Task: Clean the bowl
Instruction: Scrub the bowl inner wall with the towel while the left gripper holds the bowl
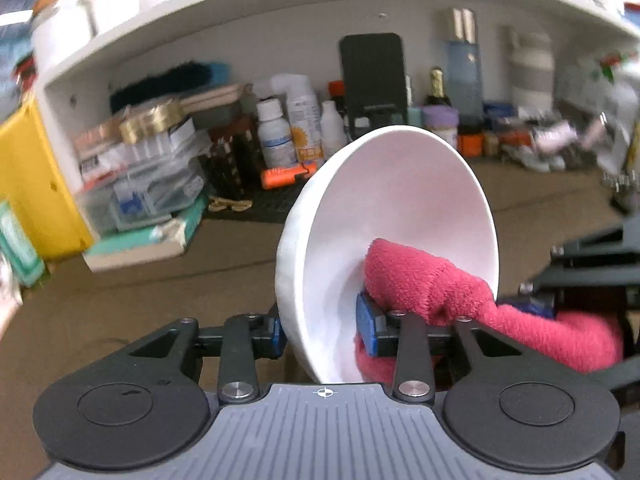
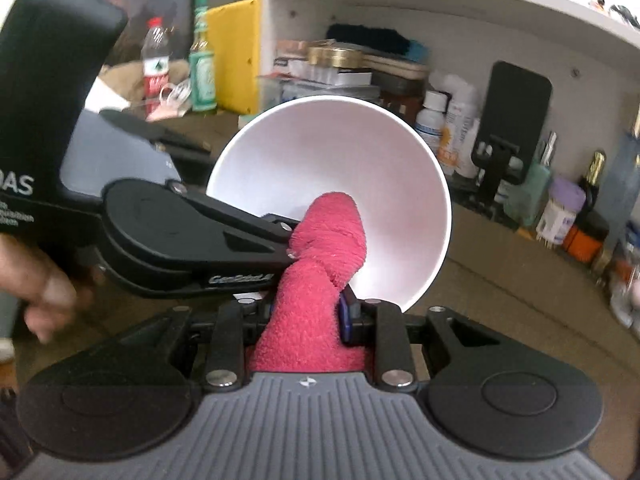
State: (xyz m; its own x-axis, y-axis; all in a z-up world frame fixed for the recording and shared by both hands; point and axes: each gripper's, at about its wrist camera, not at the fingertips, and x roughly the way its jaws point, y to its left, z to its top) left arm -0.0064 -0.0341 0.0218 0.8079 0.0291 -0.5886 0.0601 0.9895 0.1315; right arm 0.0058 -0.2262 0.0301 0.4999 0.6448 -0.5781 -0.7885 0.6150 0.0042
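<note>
A white bowl [image 1: 400,208] is held tilted on its side above the table, its opening facing right. My left gripper [image 1: 324,334] is shut on the bowl's rim, one blue pad inside and one outside. A pink towel [image 1: 432,280] is pushed into the bowl's inside. In the right wrist view the bowl [image 2: 332,160] faces me and my right gripper [image 2: 306,316] is shut on the pink towel [image 2: 320,272], whose twisted end presses against the bowl's inner wall. The left gripper's body [image 2: 180,232] comes in from the left.
A white shelf unit [image 1: 200,20] stands behind, crowded with bottles [image 1: 288,128], boxes and a black phone on a stand [image 1: 374,72]. A yellow box [image 1: 28,184] is at the left. The brown tabletop [image 1: 140,280] lies below. Bottles [image 2: 160,68] stand at the far left.
</note>
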